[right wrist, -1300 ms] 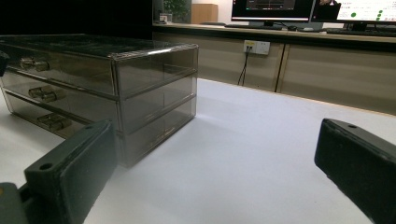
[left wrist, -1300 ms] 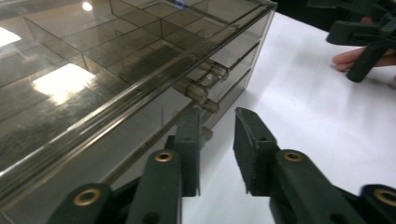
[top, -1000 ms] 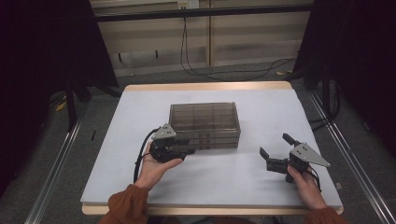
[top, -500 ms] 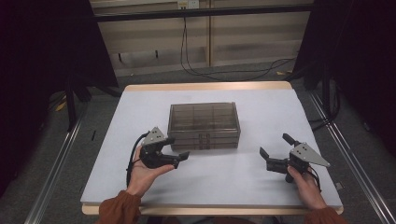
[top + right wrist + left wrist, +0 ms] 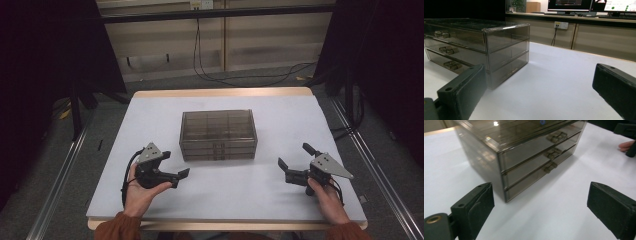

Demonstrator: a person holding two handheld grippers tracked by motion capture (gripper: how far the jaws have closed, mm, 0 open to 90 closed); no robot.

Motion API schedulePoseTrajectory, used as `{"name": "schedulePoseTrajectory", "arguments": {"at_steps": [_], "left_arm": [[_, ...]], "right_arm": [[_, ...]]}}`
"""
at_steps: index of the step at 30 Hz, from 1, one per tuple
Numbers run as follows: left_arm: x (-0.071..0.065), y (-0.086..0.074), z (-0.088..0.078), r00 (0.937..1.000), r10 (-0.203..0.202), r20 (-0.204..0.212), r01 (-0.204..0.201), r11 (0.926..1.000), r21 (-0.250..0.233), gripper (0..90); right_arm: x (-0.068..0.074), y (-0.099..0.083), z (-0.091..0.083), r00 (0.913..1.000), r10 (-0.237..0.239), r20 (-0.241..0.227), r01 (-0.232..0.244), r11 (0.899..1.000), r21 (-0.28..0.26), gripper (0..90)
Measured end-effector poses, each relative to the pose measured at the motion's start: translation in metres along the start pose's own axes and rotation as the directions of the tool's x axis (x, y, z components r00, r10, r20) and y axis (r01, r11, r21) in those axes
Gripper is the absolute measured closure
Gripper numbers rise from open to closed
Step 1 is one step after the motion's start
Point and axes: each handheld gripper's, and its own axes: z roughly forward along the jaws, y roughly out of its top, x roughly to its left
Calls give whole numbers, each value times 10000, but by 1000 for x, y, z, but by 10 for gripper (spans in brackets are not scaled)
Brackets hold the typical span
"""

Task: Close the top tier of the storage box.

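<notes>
A smoky, see-through drawer box (image 5: 218,135) with three drawers stands in the middle of the white table (image 5: 280,107), its handles facing the person. All three drawers look pushed in.

The left gripper (image 5: 183,174) sits low over the table near the box's front left corner, apart from it. Its jaws have just been opening and now stand wide apart, with nothing between them but bare tabletop. In the left gripper view the two black pads (image 5: 483,206) frame the box's corner and the three small handles (image 5: 553,152) stacked one above the other, and neither pad touches the box.

The right gripper (image 5: 291,161) rests in the person's right hand (image 5: 327,200) near the front right of the table, well apart from the box. Its jaws are spread wide too and hold nothing. In the right gripper view the pads (image 5: 465,87) bracket open tabletop, with the box's right end standing clear of them on the left of that view
</notes>
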Motion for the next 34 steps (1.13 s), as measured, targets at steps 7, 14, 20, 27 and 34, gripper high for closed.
{"name": "schedulePoseTrajectory", "arguments": {"at_steps": [7,14,20,27,34], "left_arm": [[9,-9,-14,9992,-296,-287,290,9994,-196,55],[16,-25,-20,9988,-477,-95,477,9989,-40,38],[23,-37,-29,9978,-435,-500,443,9989,154,35],[37,-54,-38,9896,-893,-1127,892,9960,-65,33],[51,-62,-39,9746,-1524,-1643,1498,9883,-280,28]], "right_arm": [[0,0,0,10000,-3,24,3,10000,3,0],[0,0,0,10000,15,30,-15,10000,-6,0],[0,0,0,10000,-21,13,21,10000,-5,0],[0,0,0,10000,-20,54,20,10000,-29,0],[0,0,0,10000,-9,56,9,10000,-26,0]]}}
